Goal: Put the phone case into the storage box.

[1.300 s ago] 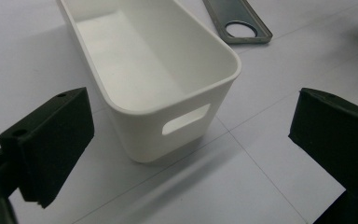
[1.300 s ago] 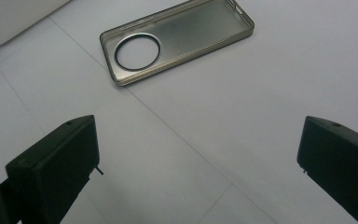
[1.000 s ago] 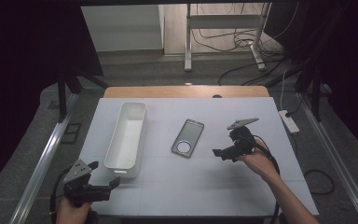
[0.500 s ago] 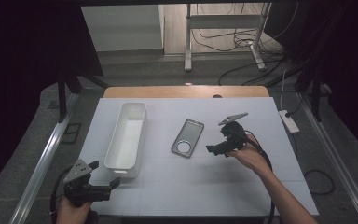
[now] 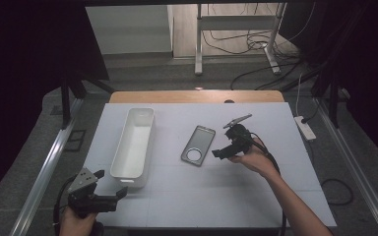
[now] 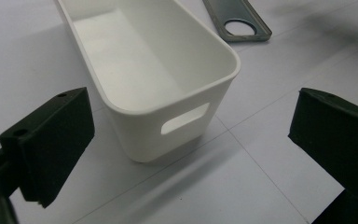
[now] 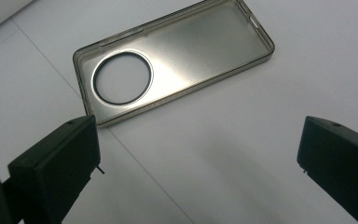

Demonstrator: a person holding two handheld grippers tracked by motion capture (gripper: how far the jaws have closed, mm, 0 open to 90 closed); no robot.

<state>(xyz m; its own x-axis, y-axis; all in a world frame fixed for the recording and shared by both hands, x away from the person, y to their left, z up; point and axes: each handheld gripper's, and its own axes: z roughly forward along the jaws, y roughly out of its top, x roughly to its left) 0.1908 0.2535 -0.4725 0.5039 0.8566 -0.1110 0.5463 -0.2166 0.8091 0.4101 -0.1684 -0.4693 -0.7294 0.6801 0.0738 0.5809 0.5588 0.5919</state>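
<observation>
The right gripper (image 5: 220, 153), jaws apart, hovers just beside the phone case (image 5: 198, 145) lying flat mid-table: the approach step, it seems. Next it likely must lower and straddle one rim.

White bin (image 5: 134, 142), smoky-grey phone case (image 5: 198, 145)

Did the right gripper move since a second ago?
Yes. The right gripper slid left across the table, closer to the phone case, which stayed put.
</observation>
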